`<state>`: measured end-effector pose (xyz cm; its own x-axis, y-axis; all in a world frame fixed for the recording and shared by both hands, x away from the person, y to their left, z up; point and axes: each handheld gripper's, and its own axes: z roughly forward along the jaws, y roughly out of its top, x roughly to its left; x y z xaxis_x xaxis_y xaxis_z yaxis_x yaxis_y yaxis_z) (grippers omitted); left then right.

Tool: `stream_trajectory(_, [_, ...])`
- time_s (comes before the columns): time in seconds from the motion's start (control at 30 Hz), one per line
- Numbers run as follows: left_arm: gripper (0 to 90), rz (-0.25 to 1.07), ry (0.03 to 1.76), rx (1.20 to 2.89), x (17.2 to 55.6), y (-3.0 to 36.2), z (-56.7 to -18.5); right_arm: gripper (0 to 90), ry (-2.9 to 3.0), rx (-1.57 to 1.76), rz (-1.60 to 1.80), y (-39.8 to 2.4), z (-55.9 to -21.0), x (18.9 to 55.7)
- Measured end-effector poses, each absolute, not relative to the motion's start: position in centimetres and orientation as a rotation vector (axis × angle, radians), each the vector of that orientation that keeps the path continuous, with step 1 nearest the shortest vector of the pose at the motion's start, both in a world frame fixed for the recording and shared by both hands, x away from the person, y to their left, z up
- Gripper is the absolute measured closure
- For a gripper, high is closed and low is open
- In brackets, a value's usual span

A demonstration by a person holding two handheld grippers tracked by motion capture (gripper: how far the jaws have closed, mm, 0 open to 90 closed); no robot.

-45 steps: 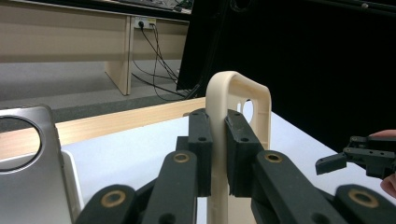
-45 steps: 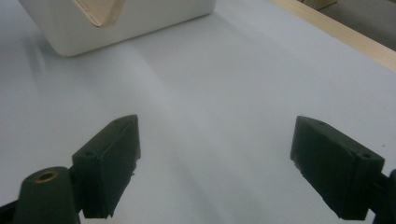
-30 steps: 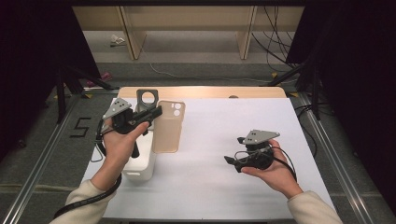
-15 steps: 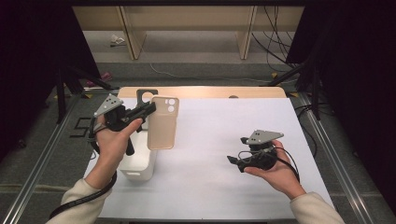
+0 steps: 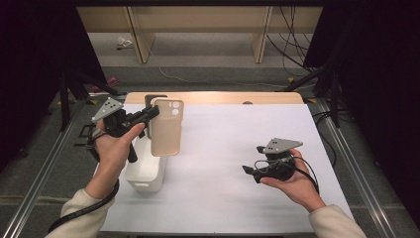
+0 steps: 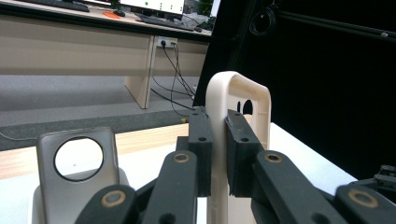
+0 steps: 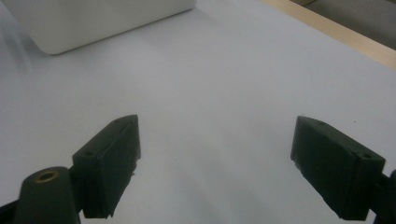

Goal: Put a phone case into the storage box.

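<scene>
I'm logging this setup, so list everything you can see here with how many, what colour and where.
Beige phone case: one, tan and translucent, held upright above the table's left side, pinched at its edge.
Grey phone case: one, grey with a round camera hole, standing in the bin behind the beige one.
Bin: one, white, at the left edge of the table.
Table: one, white top with a wooden far edge.
Desk legs: two, light wood, on the floor beyond the table.
Cables: several, dark, on the floor at far right.
Left tongs: black, shut on the beige phone case.
Right tongs: black, open, low over bare table at right.
</scene>
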<state>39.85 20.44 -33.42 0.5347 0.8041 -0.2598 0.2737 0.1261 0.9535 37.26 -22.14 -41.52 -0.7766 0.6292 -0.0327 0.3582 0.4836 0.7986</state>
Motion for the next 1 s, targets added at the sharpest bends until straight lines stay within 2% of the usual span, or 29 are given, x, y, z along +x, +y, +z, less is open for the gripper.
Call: stream_trajectory(1.0, [82.0,0.549,1.008,1.434,40.4,22.4,-33.3,16.5,2.399,0.857,1.19,-22.7,-41.5,37.2])
